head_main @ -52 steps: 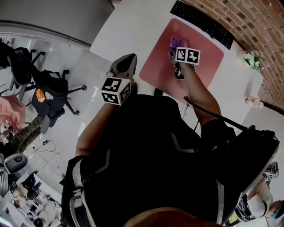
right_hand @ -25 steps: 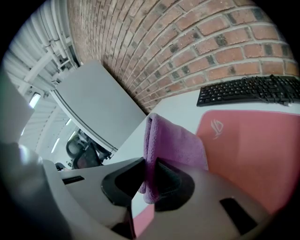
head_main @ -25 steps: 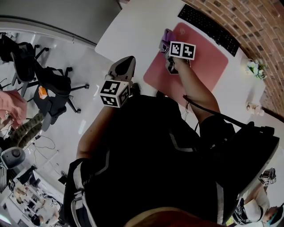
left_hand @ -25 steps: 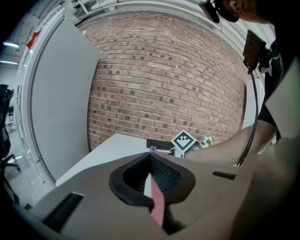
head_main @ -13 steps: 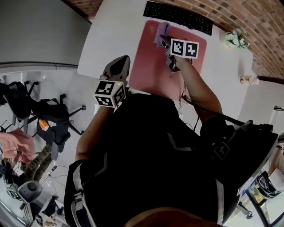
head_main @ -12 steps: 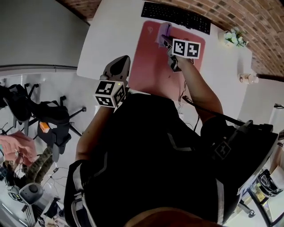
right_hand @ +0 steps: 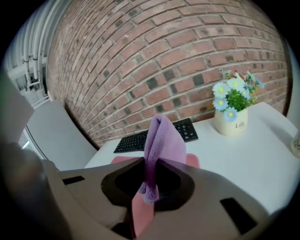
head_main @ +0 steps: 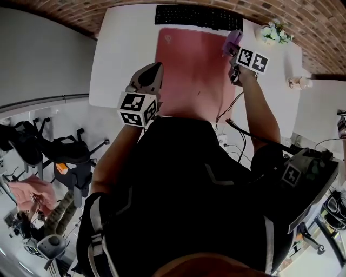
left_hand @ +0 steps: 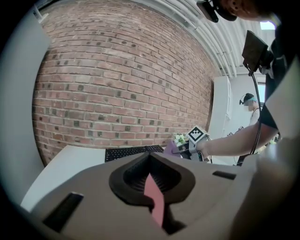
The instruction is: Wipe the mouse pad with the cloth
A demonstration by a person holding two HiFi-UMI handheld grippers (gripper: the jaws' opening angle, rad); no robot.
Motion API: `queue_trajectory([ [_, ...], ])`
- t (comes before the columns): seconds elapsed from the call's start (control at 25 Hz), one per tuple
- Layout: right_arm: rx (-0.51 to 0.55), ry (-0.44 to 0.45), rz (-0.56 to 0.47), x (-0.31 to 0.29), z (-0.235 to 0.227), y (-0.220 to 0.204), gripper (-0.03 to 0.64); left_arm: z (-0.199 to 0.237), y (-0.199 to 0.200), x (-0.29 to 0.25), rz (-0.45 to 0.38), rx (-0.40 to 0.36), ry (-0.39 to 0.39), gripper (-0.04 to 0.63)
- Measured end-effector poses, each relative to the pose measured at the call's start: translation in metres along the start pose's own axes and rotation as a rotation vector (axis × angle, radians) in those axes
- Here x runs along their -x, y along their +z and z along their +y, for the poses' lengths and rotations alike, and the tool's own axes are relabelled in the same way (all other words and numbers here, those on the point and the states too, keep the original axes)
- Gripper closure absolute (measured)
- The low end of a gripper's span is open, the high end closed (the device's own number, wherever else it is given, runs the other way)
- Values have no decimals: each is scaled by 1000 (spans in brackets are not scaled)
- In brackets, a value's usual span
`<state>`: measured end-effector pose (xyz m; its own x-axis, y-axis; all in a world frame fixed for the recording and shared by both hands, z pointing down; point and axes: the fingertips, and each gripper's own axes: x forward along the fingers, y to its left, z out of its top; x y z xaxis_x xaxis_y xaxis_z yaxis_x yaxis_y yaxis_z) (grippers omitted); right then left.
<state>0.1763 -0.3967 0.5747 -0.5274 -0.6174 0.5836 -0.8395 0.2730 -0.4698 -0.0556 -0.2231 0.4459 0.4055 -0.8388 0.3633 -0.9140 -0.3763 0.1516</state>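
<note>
The pink mouse pad (head_main: 189,70) lies on the white desk (head_main: 116,59) in front of a black keyboard (head_main: 197,16). My right gripper (head_main: 236,50) is at the pad's far right corner, shut on a purple cloth (head_main: 233,39). In the right gripper view the cloth (right_hand: 160,136) sticks out from between the closed jaws of the right gripper (right_hand: 149,177), with the pad (right_hand: 140,211) below. My left gripper (head_main: 153,69) hovers at the pad's near left edge, shut and holding nothing. In the left gripper view the left gripper (left_hand: 151,163) shows a thin slit of pink pad (left_hand: 154,204).
A small pot of flowers (head_main: 272,32) stands at the desk's far right, also seen as the pot (right_hand: 233,115) in the right gripper view. A cup (head_main: 297,82) sits near the right edge. A cable (head_main: 230,108) hangs over the near edge. Office chairs (head_main: 70,154) stand on the floor to the left.
My right gripper has carried the cloth across the pad from its far left corner to its far right corner. The left gripper has stayed near the pad's near left edge. The head view has turned.
</note>
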Motion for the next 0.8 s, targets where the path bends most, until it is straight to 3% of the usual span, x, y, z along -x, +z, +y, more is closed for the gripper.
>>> queue_trajectory([
  [0.24,91,-223,24,13,-70,2,563,-2,-10,-4,33,-9,27,591],
  [0.56,120,-278,64,-6,-90,-9,563,2,-19,1,55,14,47,591],
  [0.8,87,-336,-3,21,-106,3,563,5,-18,3,56,25,50,591],
])
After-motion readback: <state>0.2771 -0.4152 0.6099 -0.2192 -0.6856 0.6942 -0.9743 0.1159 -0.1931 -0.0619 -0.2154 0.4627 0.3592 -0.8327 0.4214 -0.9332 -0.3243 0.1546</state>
